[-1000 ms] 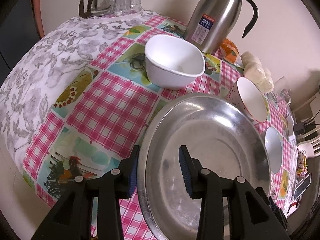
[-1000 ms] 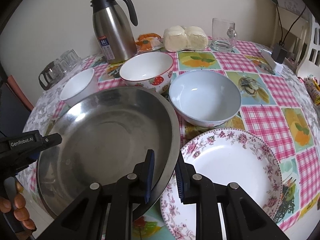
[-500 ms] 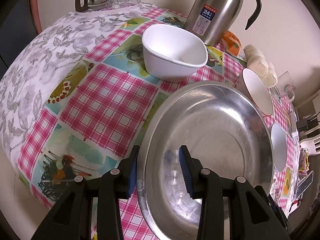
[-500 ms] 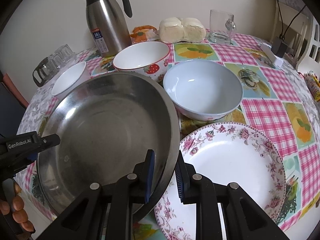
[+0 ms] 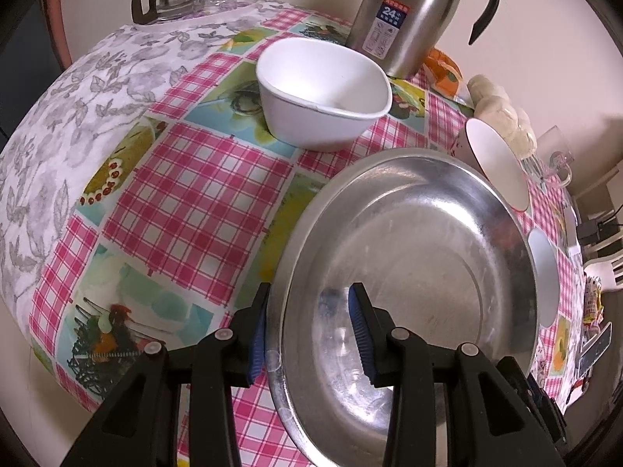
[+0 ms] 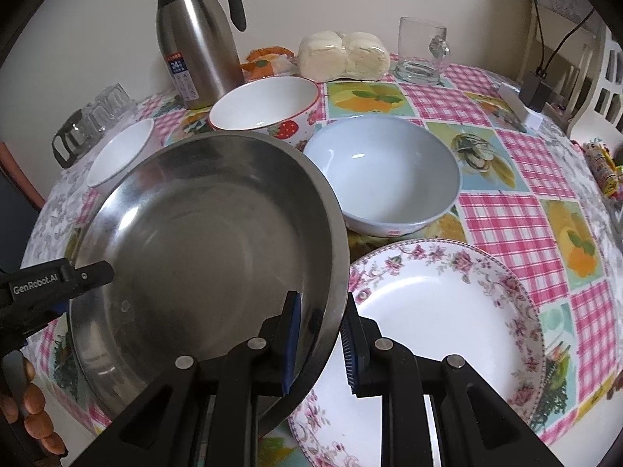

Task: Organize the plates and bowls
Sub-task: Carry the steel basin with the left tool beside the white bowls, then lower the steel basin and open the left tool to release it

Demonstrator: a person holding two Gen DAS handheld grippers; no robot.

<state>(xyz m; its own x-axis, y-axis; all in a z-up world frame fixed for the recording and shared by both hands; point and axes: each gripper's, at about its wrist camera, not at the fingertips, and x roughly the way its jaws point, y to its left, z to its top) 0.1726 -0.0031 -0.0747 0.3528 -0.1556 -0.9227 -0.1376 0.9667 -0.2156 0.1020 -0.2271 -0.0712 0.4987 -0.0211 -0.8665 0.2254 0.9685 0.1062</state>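
Above the tabletop (image 5: 187,194), steel pan (image 6: 202,241) sits slightly nearer the bowls than a second ago, both grippers unchanged: left gripper (image 5: 307,334) straddling its rim, right gripper (image 6: 321,344) clamped on opposite rim, edge overlapping floral plate (image 6: 440,311); likely mid-carry, placement pending.
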